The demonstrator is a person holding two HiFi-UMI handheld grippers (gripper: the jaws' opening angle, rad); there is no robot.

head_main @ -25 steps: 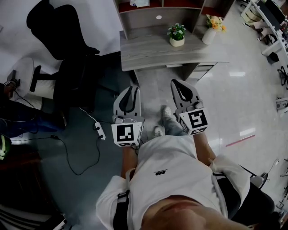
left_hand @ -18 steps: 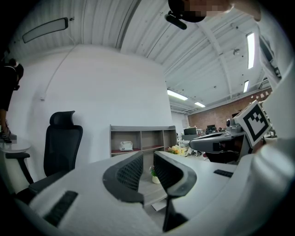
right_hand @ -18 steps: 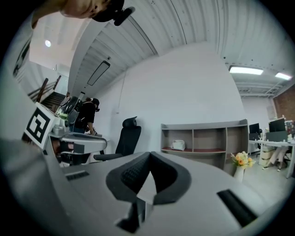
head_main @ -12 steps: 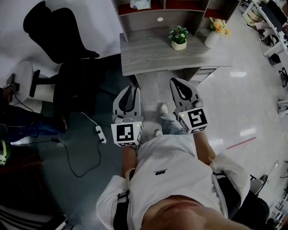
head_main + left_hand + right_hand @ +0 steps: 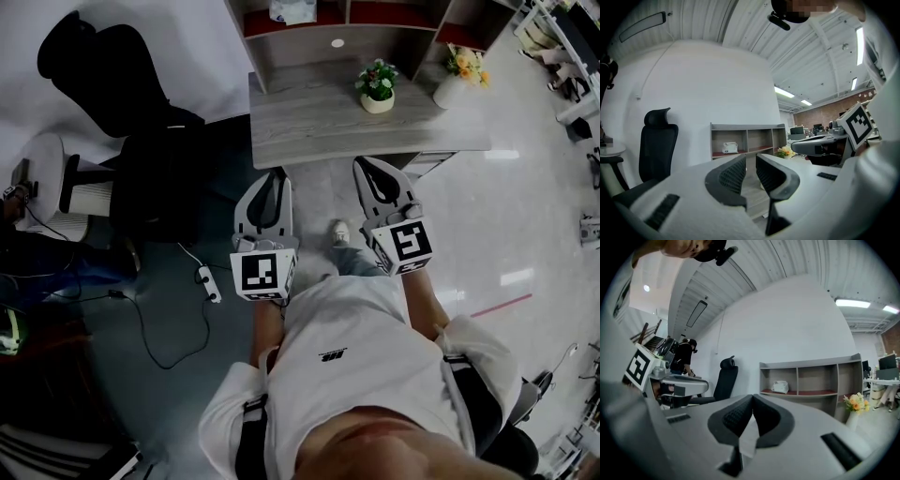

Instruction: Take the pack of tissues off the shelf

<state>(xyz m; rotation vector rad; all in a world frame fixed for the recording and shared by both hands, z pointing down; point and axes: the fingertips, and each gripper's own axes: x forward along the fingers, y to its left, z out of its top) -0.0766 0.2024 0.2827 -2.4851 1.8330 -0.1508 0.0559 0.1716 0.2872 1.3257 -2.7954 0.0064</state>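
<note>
The head view looks steeply down from overhead onto the tabletop (image 5: pixel 309 117) and floor (image 5: pixel 169 309). Each gripper view looks level along its jaws, from well back. All three share the shelf (image 5: pixel 291 47).

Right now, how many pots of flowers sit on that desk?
2: a green potted plant near the middle of the desk, a white vase of yellow flowers at its right end. None seems hidden.
</note>
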